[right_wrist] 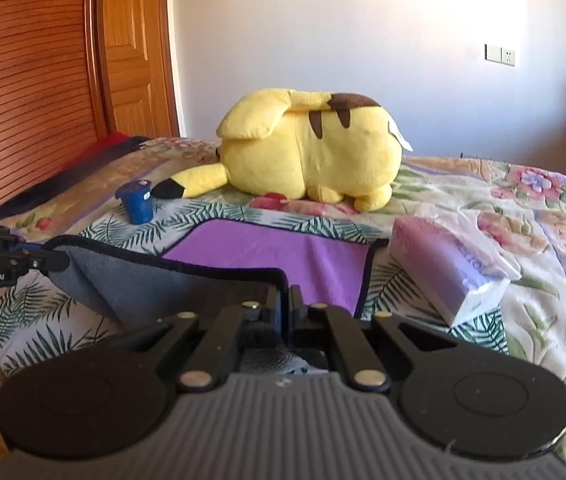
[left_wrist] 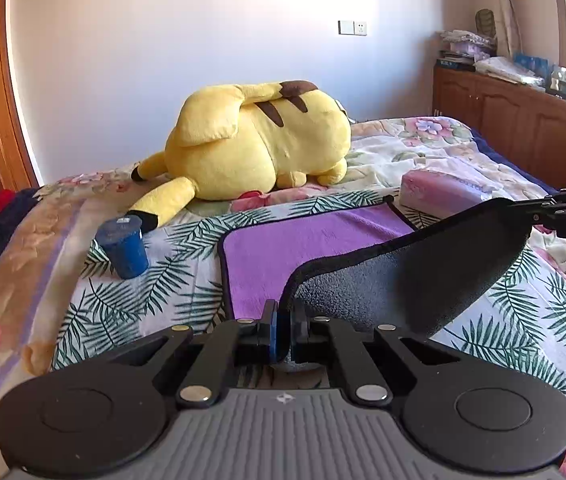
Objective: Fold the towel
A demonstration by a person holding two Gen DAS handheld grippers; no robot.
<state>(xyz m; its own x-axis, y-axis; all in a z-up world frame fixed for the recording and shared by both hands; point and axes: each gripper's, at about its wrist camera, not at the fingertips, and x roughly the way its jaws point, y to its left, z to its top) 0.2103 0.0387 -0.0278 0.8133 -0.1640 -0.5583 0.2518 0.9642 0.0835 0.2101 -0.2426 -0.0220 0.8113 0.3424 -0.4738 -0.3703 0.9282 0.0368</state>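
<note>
A towel, purple on top (left_wrist: 303, 240) and grey underneath (left_wrist: 403, 280), with a black hem, lies on the bed. Its near edge is lifted and curled toward the far side. My left gripper (left_wrist: 285, 316) is shut on the near left corner. My right gripper (right_wrist: 288, 300) is shut on the near right corner; it also shows at the right of the left wrist view (left_wrist: 555, 208). The left gripper shows at the left of the right wrist view (right_wrist: 59, 260). The purple side (right_wrist: 275, 256) still rests flat on the far half.
A yellow plush toy (left_wrist: 259, 144) lies beyond the towel. A blue cup (left_wrist: 123, 248) stands upside down at the towel's left. A pink tissue pack (right_wrist: 447, 268) lies at its right. Wooden cabinets (left_wrist: 523, 120) line the right, a wooden door (right_wrist: 43, 60) the left.
</note>
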